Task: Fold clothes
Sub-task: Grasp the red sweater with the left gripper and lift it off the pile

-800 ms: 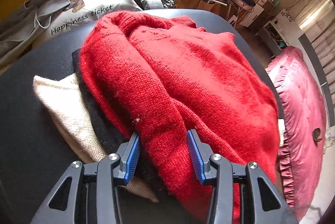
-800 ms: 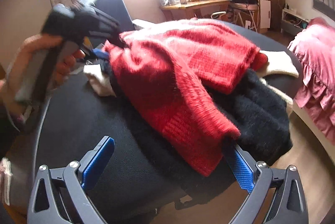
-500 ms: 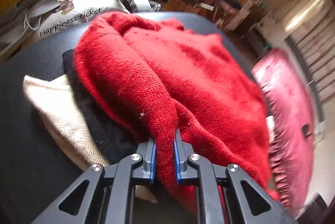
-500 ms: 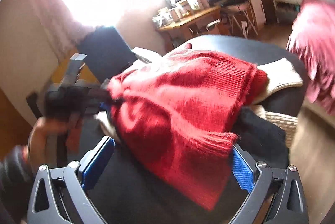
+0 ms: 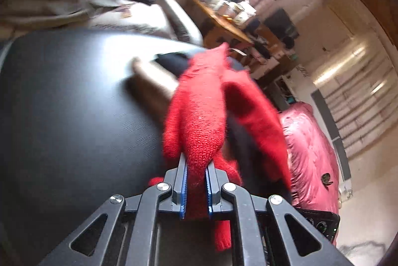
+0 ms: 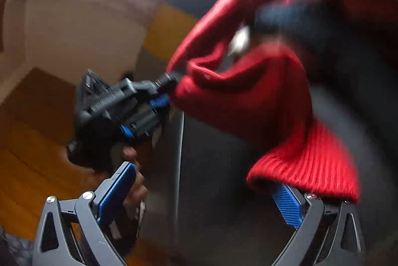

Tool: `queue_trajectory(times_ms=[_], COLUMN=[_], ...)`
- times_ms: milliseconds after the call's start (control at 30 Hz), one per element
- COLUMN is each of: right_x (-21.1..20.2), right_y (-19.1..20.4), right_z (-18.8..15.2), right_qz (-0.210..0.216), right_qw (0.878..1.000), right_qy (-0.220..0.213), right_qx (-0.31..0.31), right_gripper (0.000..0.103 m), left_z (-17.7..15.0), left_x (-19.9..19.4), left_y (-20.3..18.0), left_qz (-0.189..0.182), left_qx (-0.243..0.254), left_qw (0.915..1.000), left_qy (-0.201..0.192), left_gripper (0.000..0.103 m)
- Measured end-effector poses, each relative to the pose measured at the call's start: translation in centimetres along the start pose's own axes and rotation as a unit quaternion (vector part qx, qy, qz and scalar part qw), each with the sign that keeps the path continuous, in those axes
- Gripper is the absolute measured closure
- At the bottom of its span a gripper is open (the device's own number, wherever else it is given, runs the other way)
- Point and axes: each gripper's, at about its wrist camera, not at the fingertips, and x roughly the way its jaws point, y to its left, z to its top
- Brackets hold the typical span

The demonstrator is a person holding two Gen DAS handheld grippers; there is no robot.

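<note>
Between left tongs [image 5: 195, 179], red sweater [image 5: 199, 126] clamped, right tongs [image 6: 201, 196] agape, hem seemingly draped.

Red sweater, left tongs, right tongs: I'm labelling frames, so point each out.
red sweater [image 5: 199, 126], left wrist view, knit bunch above the pads
left tongs [image 5: 195, 187], left wrist view, between fingertips
right tongs [image 6: 201, 196], right wrist view, open gap
</note>
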Motion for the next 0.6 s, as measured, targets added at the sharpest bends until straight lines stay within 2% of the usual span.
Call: queue_trajectory(times_ms=[100,167,367,433,467,600], right_x=[3.1,3.6,4.1,4.5,4.7,5.5], right_y=[0.7,2.0,3.5,3.3,3.6,5.0], right_z=[-3.5,-5.1,-6.7,-6.4,-6.3,-5.4], right_qz=[-0.025,-0.046,-0.063,-0.074,-0.084,-0.112], right_qw=[0.998,0.996,0.995,0.994,0.994,0.991], right_qy=[0.051,0.058,0.063,0.06,0.056,0.045], right_qx=[-0.01,-0.049,-0.049,-0.048,-0.052,-0.06], right_gripper=[0.0,0.0,0.0,0.0,0.0,0.0], left_z=[-3.7,-6.1,-11.6,-12.8,-12.7,-12.8], left_x=[-3.5,-5.2,-8.8,-10.0,-10.4,-11.8], left_y=[4.1,6.8,9.6,10.2,10.2,11.6], left_qz=[0.023,0.029,0.049,0.063,0.057,0.042], left_qx=[-0.018,-0.027,-0.033,-0.039,-0.047,-0.081], left_qw=[0.9996,0.9992,0.998,0.997,0.9969,0.9958], left_qy=[-0.002,-0.002,0.023,0.023,0.026,0.011], left_gripper=[0.097,0.097,0.095,0.091,0.085,0.075])
